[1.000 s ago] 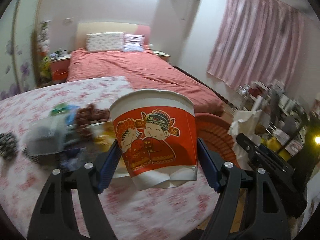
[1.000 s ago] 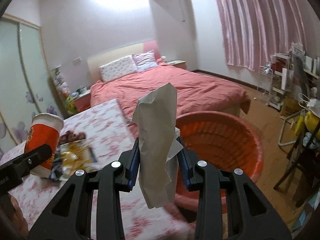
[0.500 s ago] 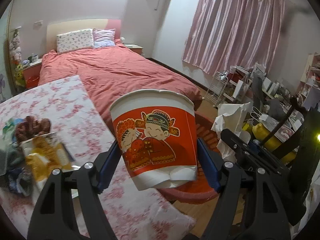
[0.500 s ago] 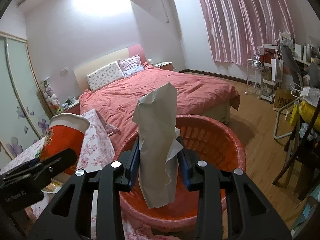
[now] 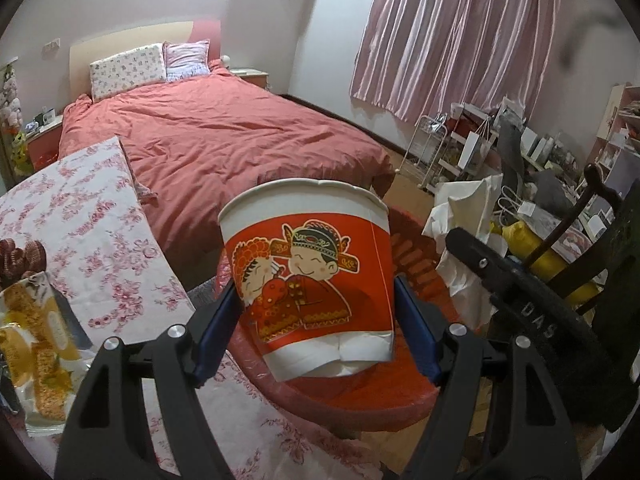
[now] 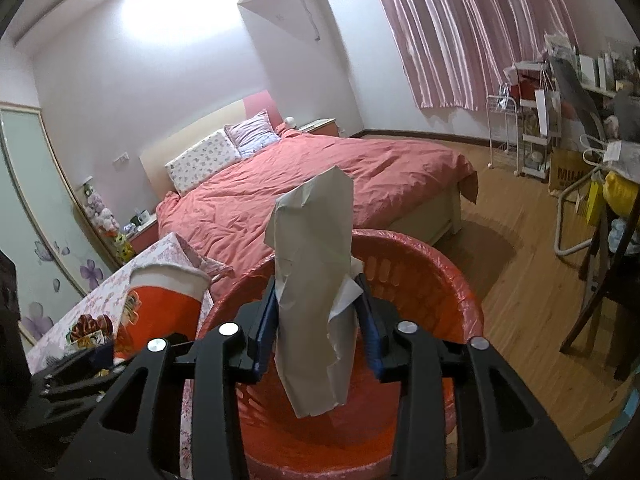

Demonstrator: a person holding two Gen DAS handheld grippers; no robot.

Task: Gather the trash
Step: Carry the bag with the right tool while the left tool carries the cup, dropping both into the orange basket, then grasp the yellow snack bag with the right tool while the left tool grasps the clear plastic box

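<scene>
My left gripper (image 5: 316,334) is shut on a red and white paper cup (image 5: 308,276) with a cartoon couple, held upright over the near rim of the red basket (image 5: 408,392). The cup also shows in the right wrist view (image 6: 160,304), left of the basket (image 6: 456,300). My right gripper (image 6: 316,328) is shut on a crumpled grey-white paper wrapper (image 6: 316,280), held upright above the inside of the basket. The right gripper's black body (image 5: 532,320) shows at the right of the left wrist view.
A table with a pink floral cloth (image 5: 80,216) holds snack packets (image 5: 36,344) at the left. A bed with a red cover (image 5: 224,136) lies behind. Cluttered shelves and bags (image 5: 520,184) stand at the right, on the wooden floor (image 6: 532,280).
Both grippers have moved right, away from the table, with the cup and the wrapper. The red basket now lies directly under them and looks larger.
</scene>
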